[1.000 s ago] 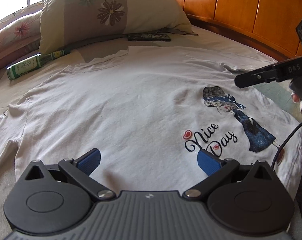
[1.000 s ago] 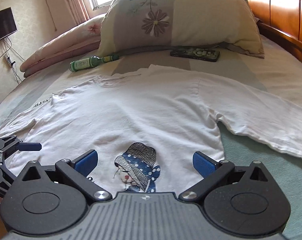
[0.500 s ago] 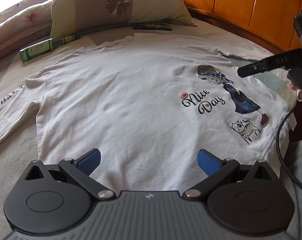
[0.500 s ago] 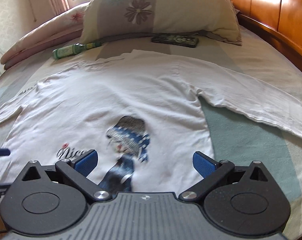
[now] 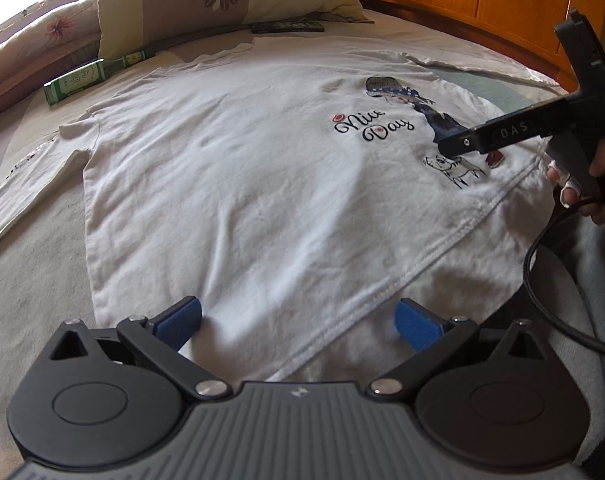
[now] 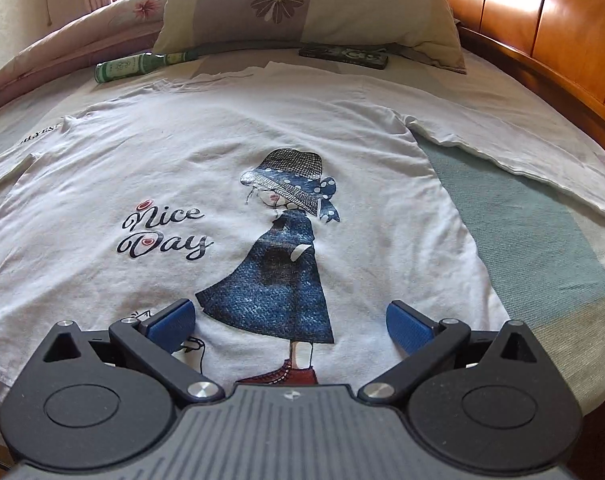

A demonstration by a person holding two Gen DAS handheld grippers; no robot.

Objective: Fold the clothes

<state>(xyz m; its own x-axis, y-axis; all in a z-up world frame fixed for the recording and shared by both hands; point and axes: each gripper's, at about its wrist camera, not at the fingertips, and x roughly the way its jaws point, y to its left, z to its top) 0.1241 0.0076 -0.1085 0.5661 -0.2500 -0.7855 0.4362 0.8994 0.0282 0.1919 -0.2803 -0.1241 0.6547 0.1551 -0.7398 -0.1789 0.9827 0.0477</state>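
Note:
A white long-sleeved shirt (image 5: 242,184) with a "Nice Day" print and a girl in a blue dress lies flat, front up, on the bed; it also shows in the right wrist view (image 6: 206,148). My left gripper (image 5: 298,322) is open and empty, just above the shirt's hem near its lower left corner. My right gripper (image 6: 290,324) is open and empty, low over the hem at the girl's feet. The right gripper also shows from the side in the left wrist view (image 5: 514,132). The right sleeve (image 6: 514,144) lies stretched out sideways.
A flowered pillow (image 6: 302,4) lies at the head of the bed. A green bottle (image 6: 138,65) and a dark flat case (image 6: 344,55) lie just past the shirt's collar. A wooden headboard (image 6: 542,28) runs along the right side. A black cable (image 5: 542,280) hangs from the right gripper.
Both grippers have drawn back toward the shirt's hem and dropped lower. The hem and the whole print are in view now. Both stay open.

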